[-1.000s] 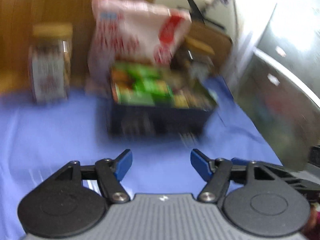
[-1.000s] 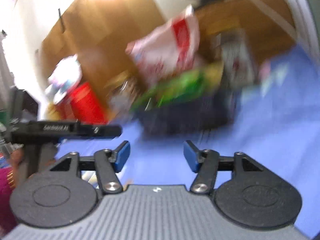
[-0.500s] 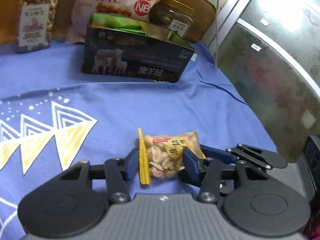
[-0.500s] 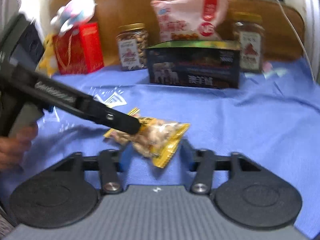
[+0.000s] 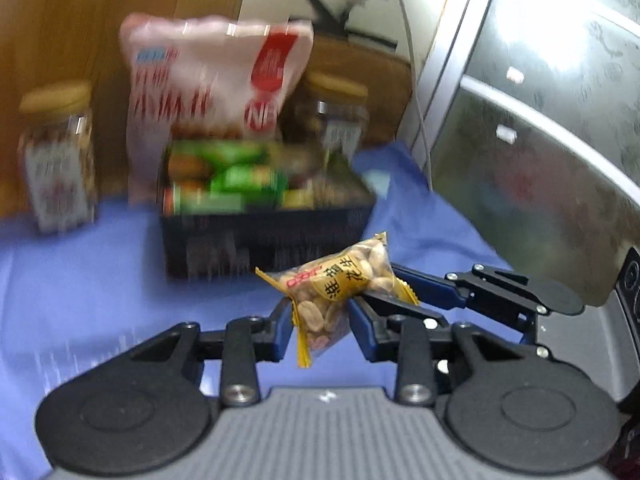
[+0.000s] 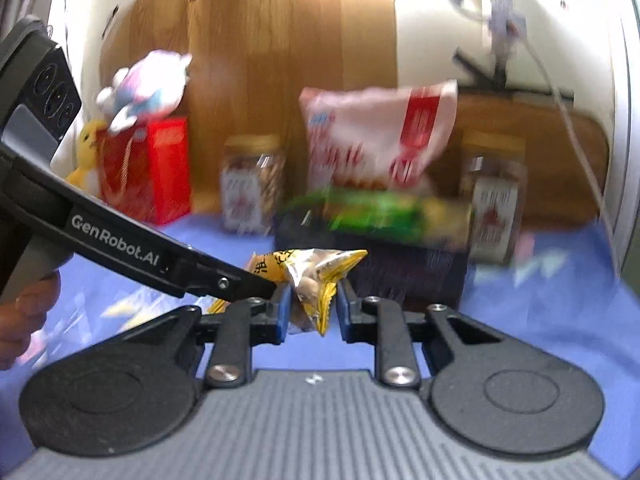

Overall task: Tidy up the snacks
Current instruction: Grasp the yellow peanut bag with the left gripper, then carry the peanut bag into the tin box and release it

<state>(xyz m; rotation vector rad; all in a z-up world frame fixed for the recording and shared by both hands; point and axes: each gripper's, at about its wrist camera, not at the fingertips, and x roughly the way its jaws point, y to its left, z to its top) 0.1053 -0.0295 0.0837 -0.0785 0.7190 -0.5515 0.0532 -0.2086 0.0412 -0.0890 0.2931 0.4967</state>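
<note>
A small yellow-edged peanut packet (image 5: 340, 292) hangs in the air, held from two sides. My left gripper (image 5: 322, 326) is shut on its lower end. My right gripper (image 6: 311, 306) is shut on the same packet (image 6: 316, 276), and its arm reaches in from the right in the left wrist view (image 5: 472, 292). Behind stands a dark open box (image 5: 264, 236) with green and yellow snack packs inside; it also shows in the right wrist view (image 6: 384, 264).
A pink-and-red snack bag (image 5: 212, 92) leans behind the box, with a nut jar on each side (image 5: 56, 160) (image 5: 336, 116). A red box with plush toys (image 6: 144, 168) stands far left. A metal cabinet (image 5: 540, 140) is at right. Blue cloth (image 5: 100, 292) covers the table.
Both grippers have lifted the peanut packet off the cloth and moved it toward the dark box. The views are now blurred by motion.
</note>
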